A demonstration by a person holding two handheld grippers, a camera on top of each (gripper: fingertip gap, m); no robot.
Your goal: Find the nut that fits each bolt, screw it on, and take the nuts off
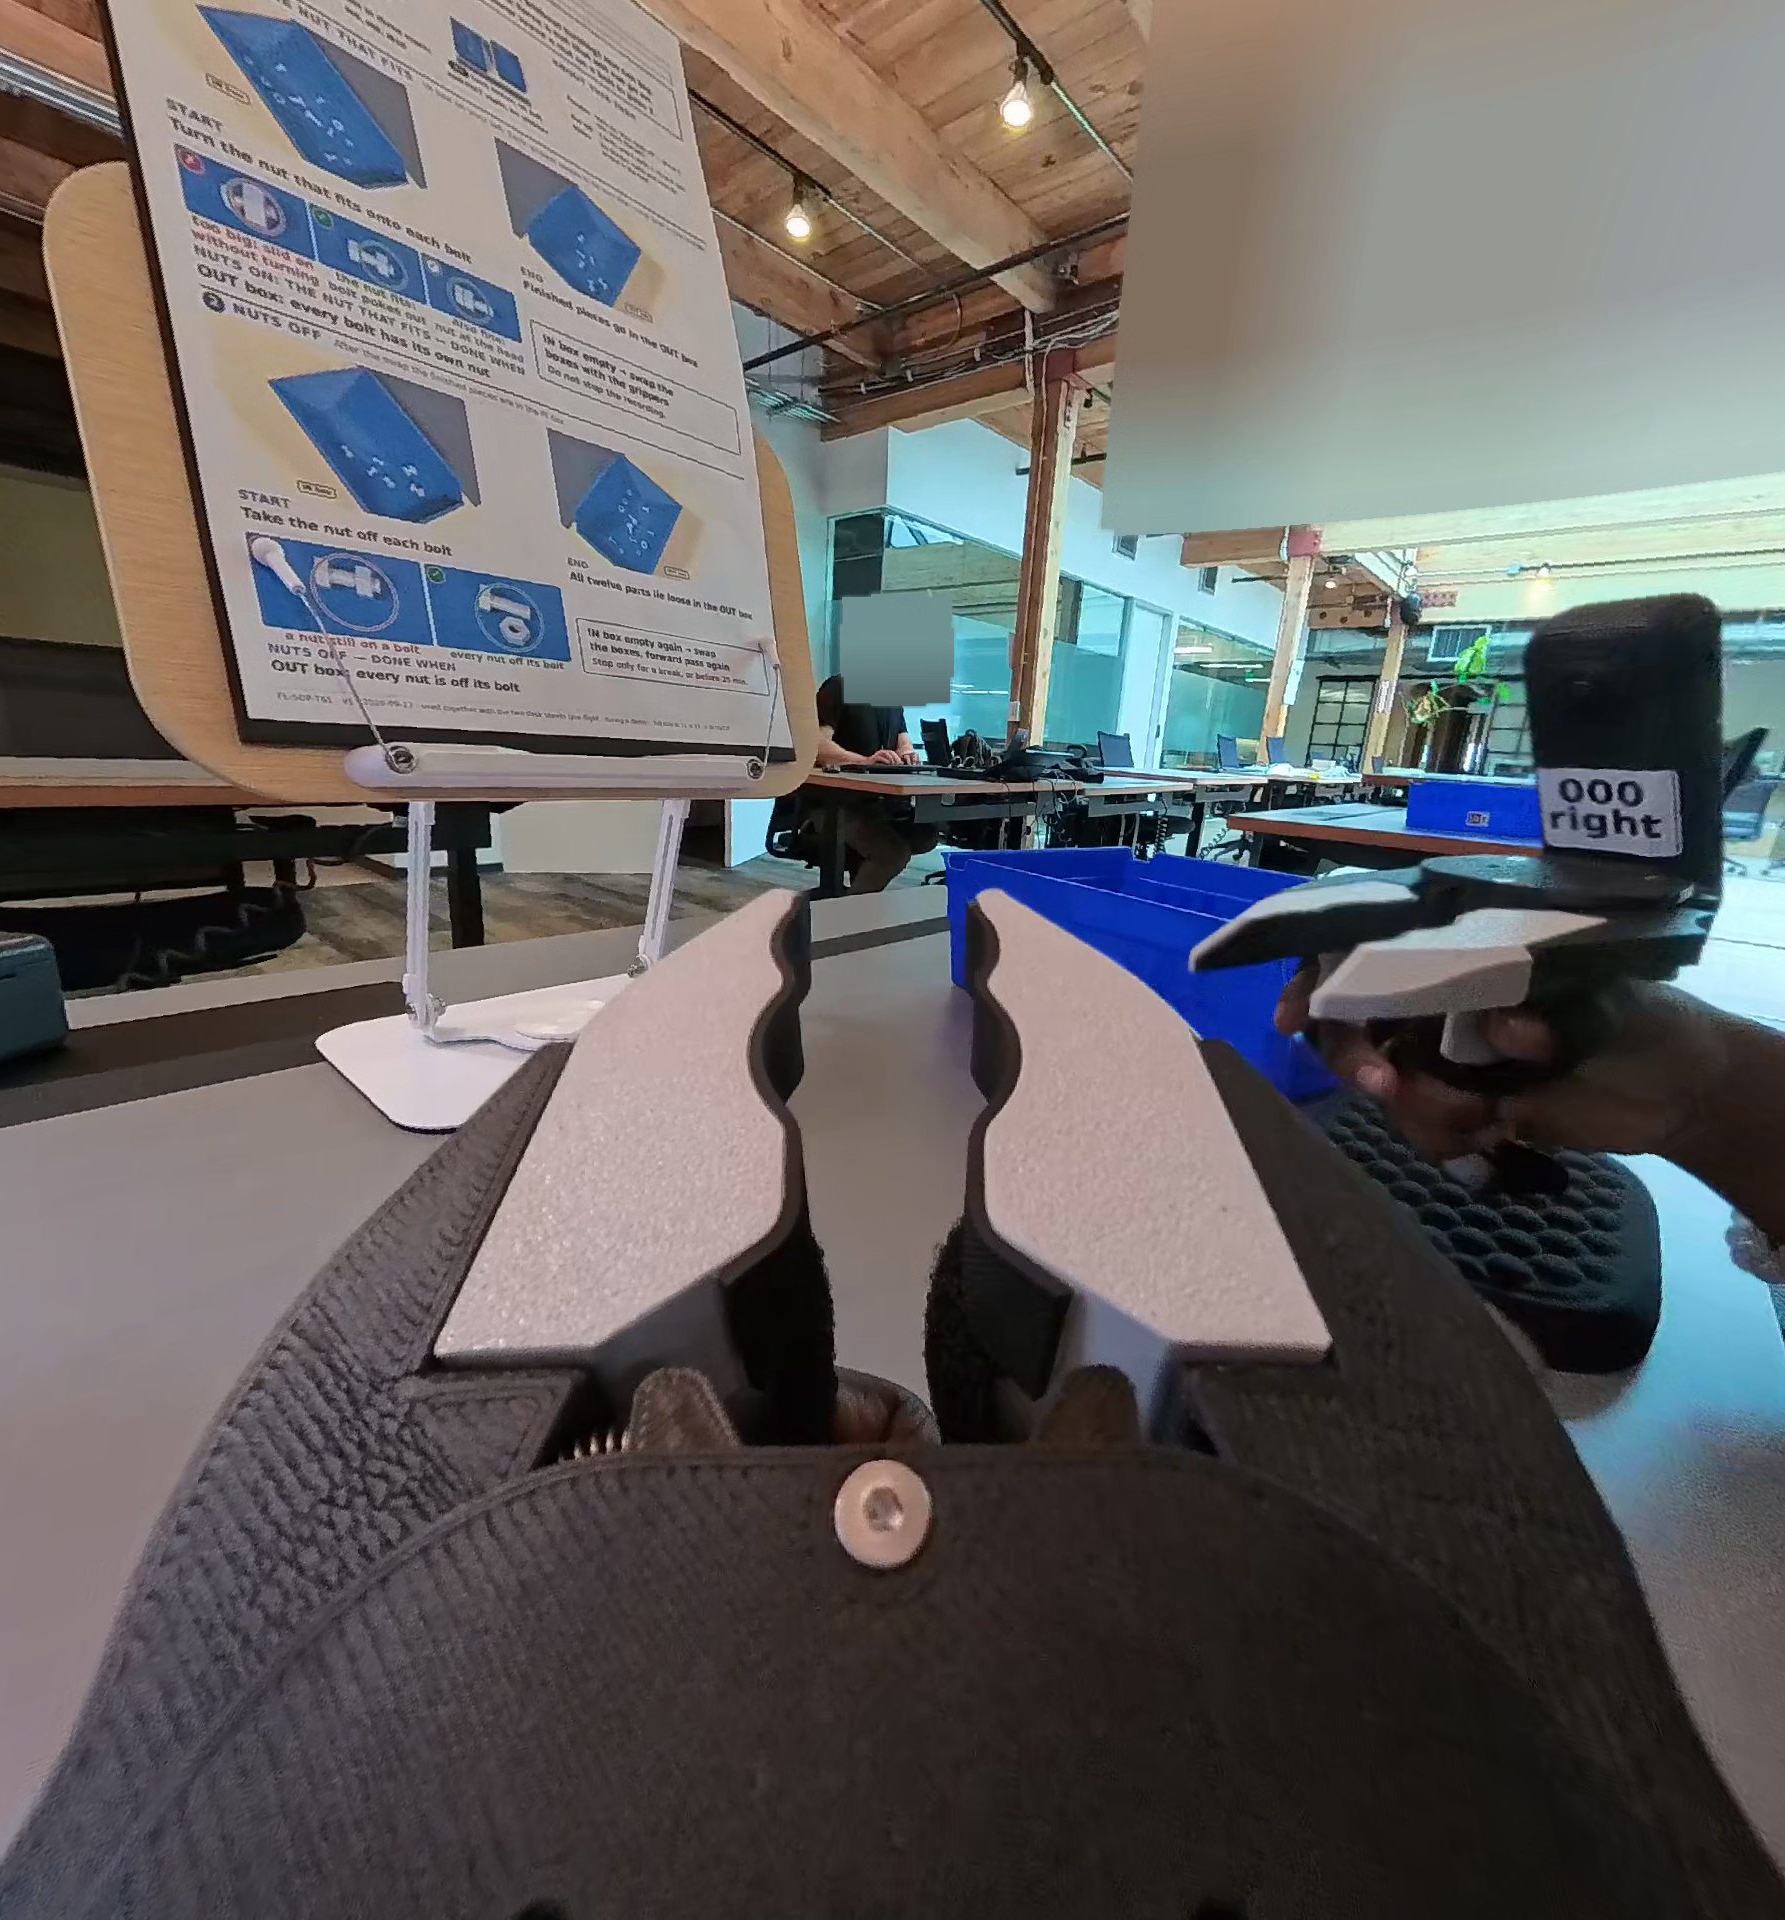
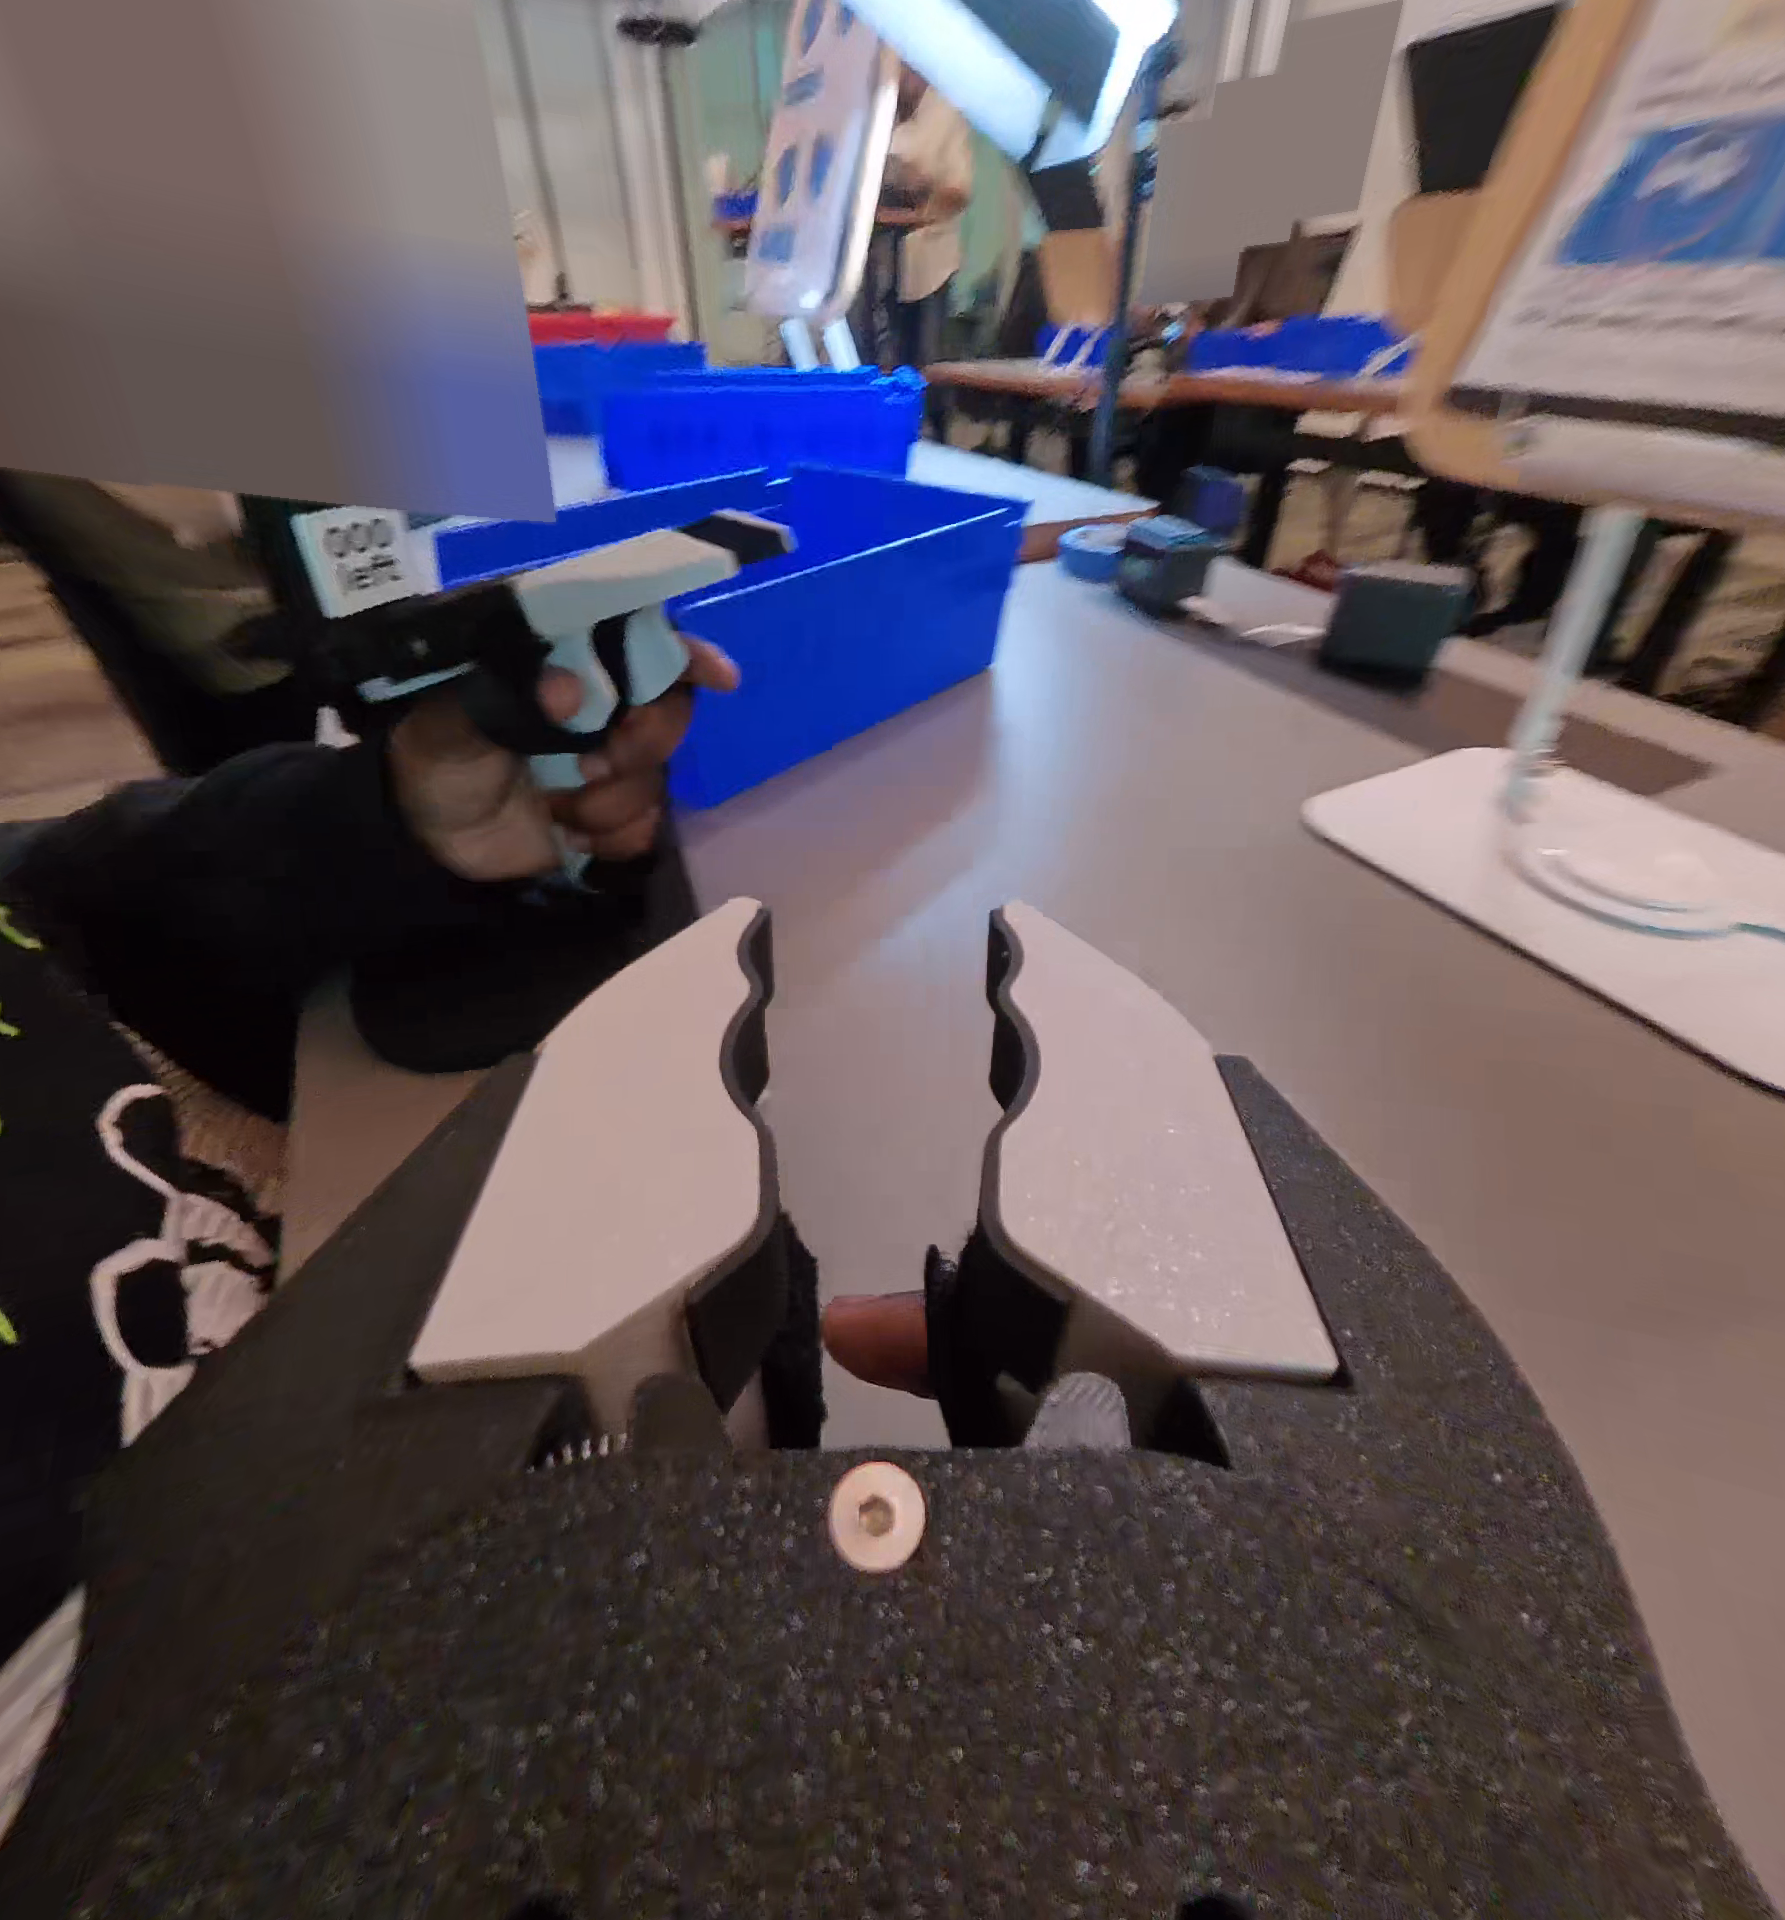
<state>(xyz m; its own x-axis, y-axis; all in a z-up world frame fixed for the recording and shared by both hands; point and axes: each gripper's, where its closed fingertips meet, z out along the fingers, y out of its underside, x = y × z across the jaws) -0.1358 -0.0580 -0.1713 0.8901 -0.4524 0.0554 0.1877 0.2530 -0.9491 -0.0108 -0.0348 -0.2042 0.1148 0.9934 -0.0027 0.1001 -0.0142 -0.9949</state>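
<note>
My left gripper (image 1: 883, 914) is open and empty, held low over the grey table (image 1: 140, 1247). My right gripper (image 2: 875, 930) is open and empty, also low over the table. Each gripper shows in the other's view: the right one (image 1: 1272, 961) at the right, held in a hand, and the left one (image 2: 763, 540) at the left, held in a hand. A blue box (image 1: 1127, 925) stands on the table behind the right gripper. Another blue box (image 2: 867, 623) stands beside the left gripper. No bolts or nuts are visible; the insides of the boxes are hidden.
An instruction sheet on a wooden board (image 1: 452, 364) stands on a white stand (image 1: 420, 1060) at the back of the table; its base (image 2: 1594, 914) lies right of my right gripper. A black dimpled pad (image 1: 1511, 1247) lies under the right hand. Small dark devices (image 2: 1387, 623) sit farther back. The gap from one gripper's tips to the other's is roughly 12 cm.
</note>
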